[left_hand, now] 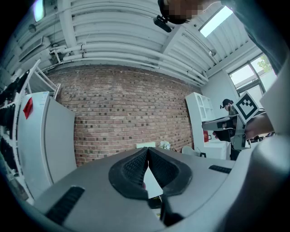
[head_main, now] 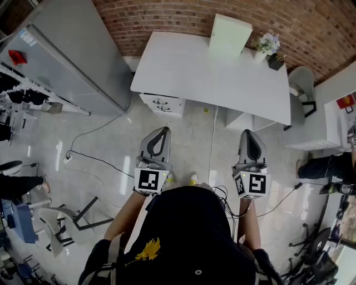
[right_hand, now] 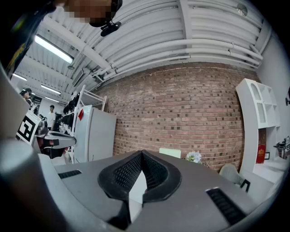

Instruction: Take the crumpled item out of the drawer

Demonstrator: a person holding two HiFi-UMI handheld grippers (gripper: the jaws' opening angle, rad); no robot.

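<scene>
Head view: a person stands on the pale floor, facing a white desk (head_main: 211, 78) set against a brick wall (head_main: 167, 16).
Left gripper (head_main: 164, 130): held out level, well short of the desk; jaws closed tip to tip with nothing between them.
Right gripper (head_main: 248, 132): held alongside the left one; jaws likewise pressed together and empty.
Drawer unit (head_main: 161, 104): white, under the desk's left end, ahead of the left gripper and apart from it.
Crumpled item: not visible in any view, so its place cannot be told.

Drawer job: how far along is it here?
Done: nothing; the drawer unit under the white desk looks closed, no crumpled item visible. In hand: nothing; left gripper and right gripper are shut, empty, away from the desk. Left: approach, open, take it out.
</scene>
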